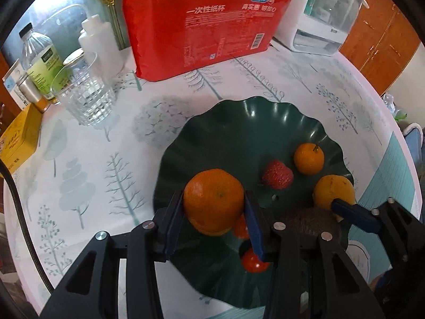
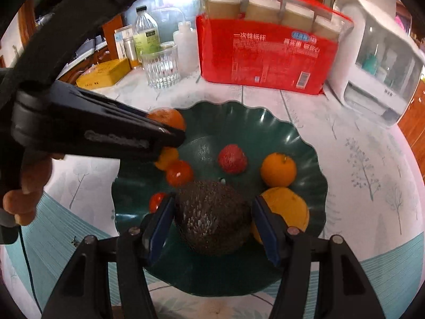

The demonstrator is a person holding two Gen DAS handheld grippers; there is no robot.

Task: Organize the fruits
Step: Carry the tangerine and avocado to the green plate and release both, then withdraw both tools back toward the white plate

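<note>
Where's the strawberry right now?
The strawberry lies near the middle of the green plate, between the small orange on its right and the cherry tomato on its left.

We note a table under a pale cloth (image 1: 111,175) printed with grey-green trees. On it sit a dark green wavy-rimmed plate (image 1: 239,122), a ribbed clear glass (image 1: 85,98), a red pack of paper cups (image 1: 204,32), a yellow box (image 1: 18,138), a white squeeze bottle (image 1: 98,40), a green-labelled bottle (image 1: 39,53) and a white appliance (image 1: 321,18) at the far edge.
</note>
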